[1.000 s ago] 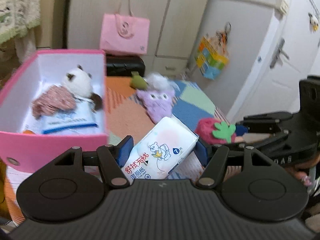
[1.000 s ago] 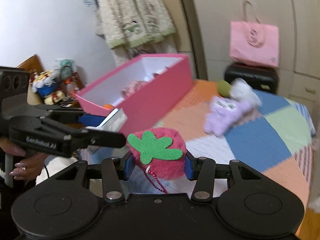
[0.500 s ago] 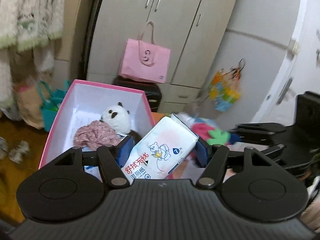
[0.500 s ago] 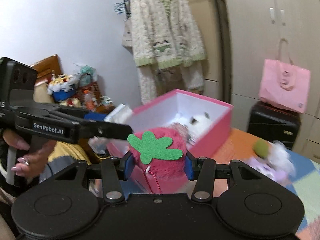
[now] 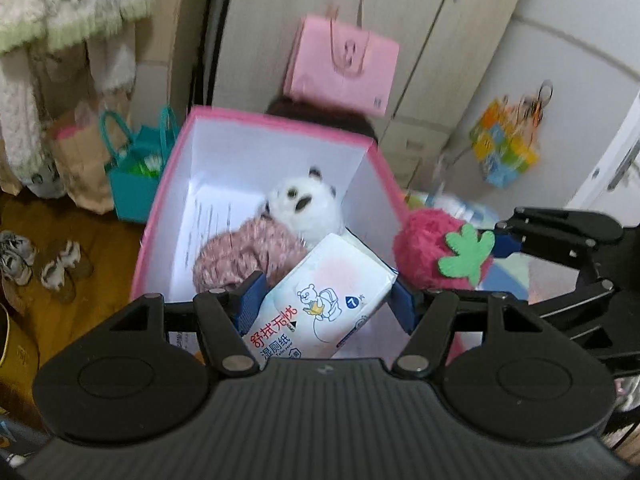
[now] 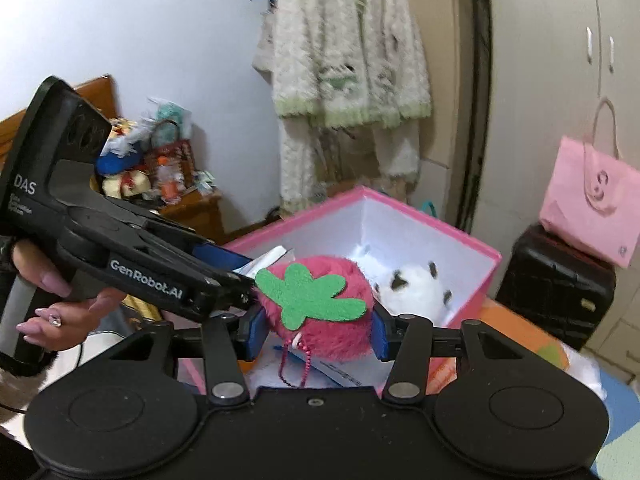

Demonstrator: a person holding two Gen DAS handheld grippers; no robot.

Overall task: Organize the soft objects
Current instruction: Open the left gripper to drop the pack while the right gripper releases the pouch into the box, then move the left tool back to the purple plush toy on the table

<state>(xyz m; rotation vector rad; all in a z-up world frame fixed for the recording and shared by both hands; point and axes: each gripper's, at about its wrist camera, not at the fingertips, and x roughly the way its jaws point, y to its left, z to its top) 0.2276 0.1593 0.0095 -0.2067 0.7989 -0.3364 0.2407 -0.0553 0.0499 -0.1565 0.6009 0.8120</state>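
My left gripper is shut on a white pack of wet wipes and holds it over the near end of the pink box. Inside the box lie a white panda plush and a pink patterned cloth item. My right gripper is shut on a fuzzy pink strawberry plush with a green felt leaf, held above the box's near side. In the left wrist view the strawberry plush hangs just right of the box's right wall. A hand holds the left gripper's handle.
A pink paper bag sits on a black case behind the box, before grey cupboards. A teal bag and shoes are on the floor at left. A knitted cardigan hangs on the wall. The patchwork bed cover lies at right.
Both grippers swung with their loads from over the bed to the pink box. The wipes now hang over the box's inside, and the strawberry has come up beside its right wall.
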